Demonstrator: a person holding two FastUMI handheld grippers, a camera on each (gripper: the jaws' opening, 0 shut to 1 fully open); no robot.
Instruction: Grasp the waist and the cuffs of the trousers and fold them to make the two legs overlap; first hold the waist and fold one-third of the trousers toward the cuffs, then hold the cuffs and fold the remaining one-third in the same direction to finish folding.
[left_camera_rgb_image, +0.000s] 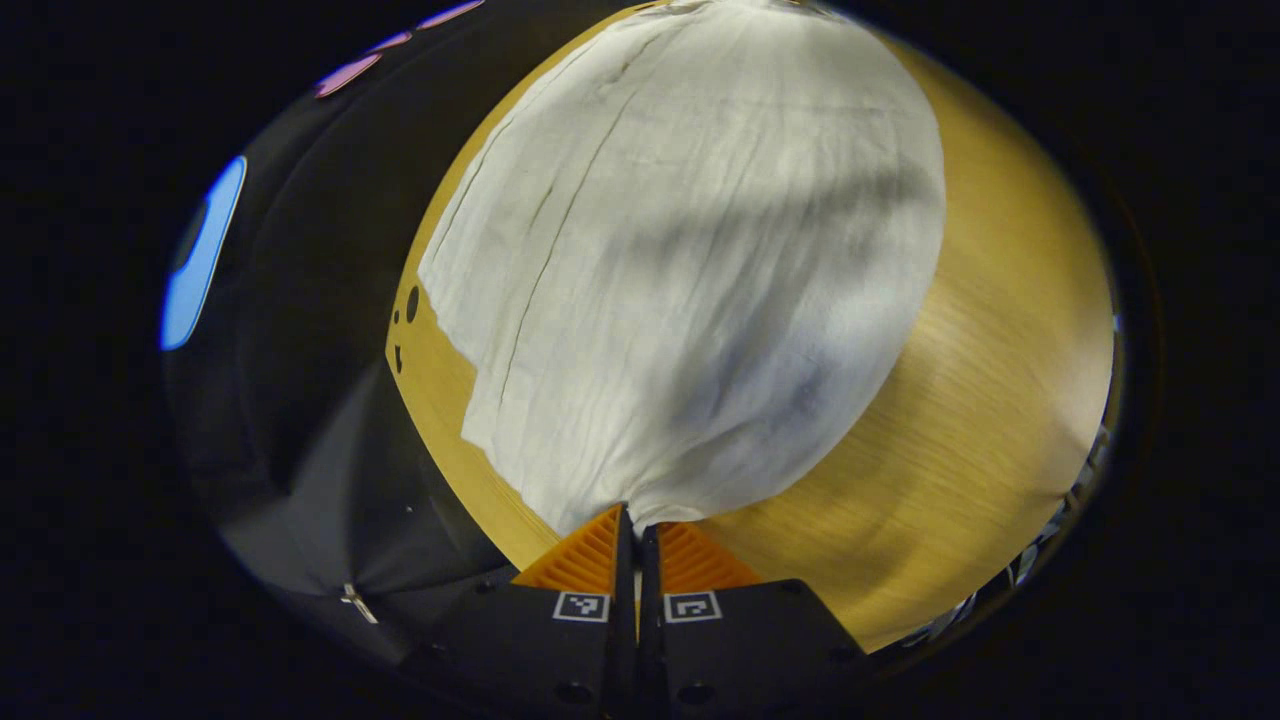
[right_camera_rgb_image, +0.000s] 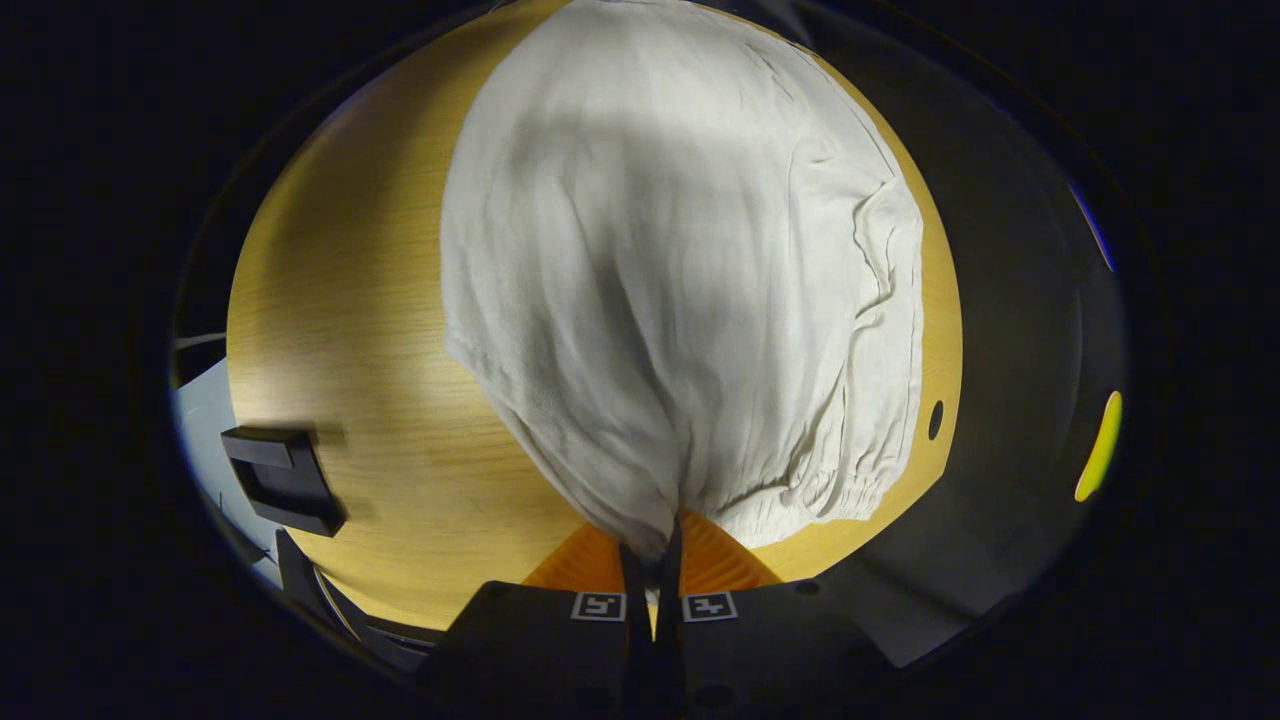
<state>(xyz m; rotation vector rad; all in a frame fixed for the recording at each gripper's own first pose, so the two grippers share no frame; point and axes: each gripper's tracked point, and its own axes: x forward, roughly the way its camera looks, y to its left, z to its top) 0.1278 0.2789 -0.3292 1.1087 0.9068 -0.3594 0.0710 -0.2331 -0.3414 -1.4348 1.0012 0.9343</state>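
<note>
Two grippers pinch the white trousers (left_camera_rgb_image: 690, 260) lying on the desk (left_camera_rgb_image: 980, 400): the left gripper (left_camera_rgb_image: 637, 535) clenches a plain edge, the right gripper (right_camera_rgb_image: 662, 548) the gathered end. Probably a fold is under way; next, both should carry the cloth evenly across the trousers. Beside the trousers, a black bracket (right_camera_rgb_image: 283, 478) at the desk's edge stands clear.
</note>
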